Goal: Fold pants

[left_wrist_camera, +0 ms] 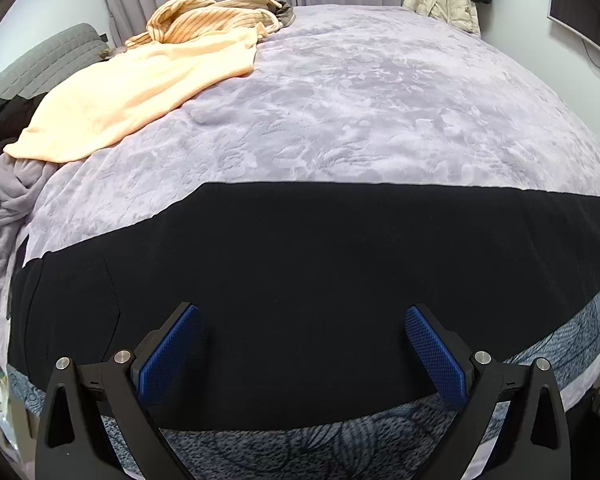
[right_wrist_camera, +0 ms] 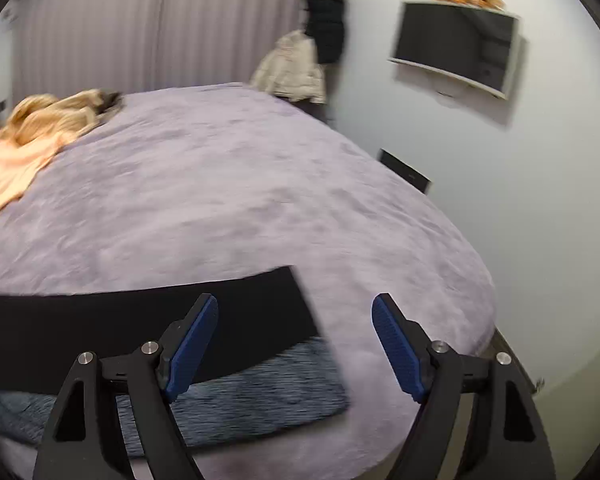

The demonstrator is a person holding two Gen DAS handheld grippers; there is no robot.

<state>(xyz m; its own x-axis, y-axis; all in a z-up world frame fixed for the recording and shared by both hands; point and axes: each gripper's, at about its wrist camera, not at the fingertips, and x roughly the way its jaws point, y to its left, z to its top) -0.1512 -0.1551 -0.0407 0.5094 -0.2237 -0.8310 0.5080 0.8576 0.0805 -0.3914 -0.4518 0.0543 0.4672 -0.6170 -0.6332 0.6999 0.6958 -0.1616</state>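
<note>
Both sets of jaws stand wide and hold nothing. The left gripper (left_wrist_camera: 302,344) hovers over the middle of the black pants (left_wrist_camera: 300,280), which lie flat in a long band across the near edge of the bed (left_wrist_camera: 380,100). The right gripper (right_wrist_camera: 296,344) sits by the pants' end, above a blue-grey patterned cloth (right_wrist_camera: 260,392). A pinch here risks catching that cloth or the plush cover beneath, dragging them into the fold.
</note>
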